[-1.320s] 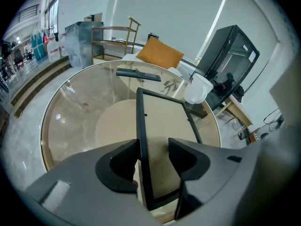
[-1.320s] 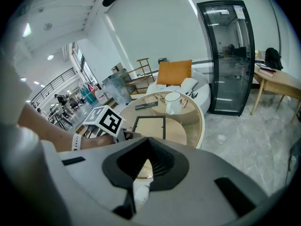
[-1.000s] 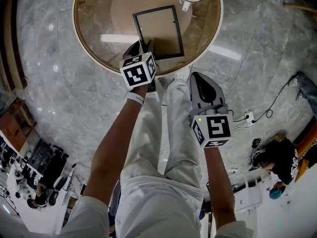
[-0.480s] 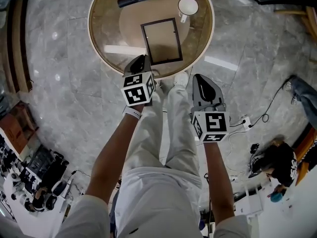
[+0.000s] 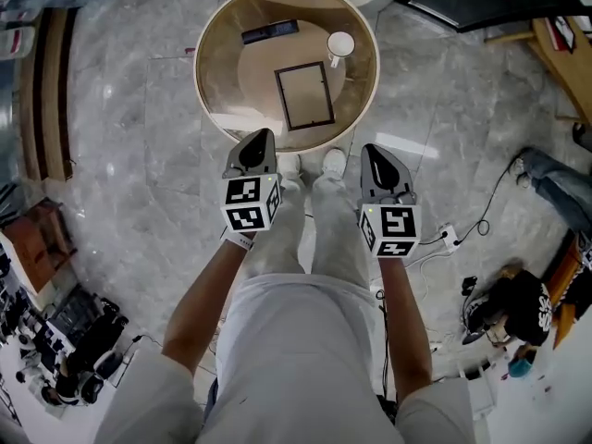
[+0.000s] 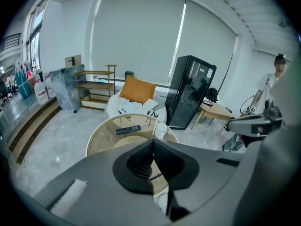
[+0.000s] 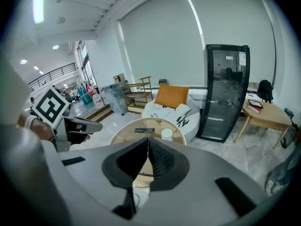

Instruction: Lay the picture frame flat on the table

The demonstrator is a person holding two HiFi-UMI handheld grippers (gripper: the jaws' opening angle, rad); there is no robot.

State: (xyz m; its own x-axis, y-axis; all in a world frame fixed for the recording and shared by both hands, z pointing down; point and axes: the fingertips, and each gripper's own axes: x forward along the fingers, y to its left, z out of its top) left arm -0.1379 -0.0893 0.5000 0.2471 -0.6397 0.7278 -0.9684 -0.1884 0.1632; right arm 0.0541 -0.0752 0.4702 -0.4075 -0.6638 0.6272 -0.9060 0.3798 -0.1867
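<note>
Picture frame (image 5: 306, 96) flat on round desk (image 5: 217, 91), near middle. White cup (image 5: 340, 44) on far right of it, dark remote (image 5: 270, 31) on far left. Left tool (image 5: 260, 135) pressed together, pinching nothing, at near edge of desk. Right tool (image 5: 374, 149) pressed together too, empty, over floor. In both tool views frame mostly hidden behind tool's own body, hard to make out.
</note>
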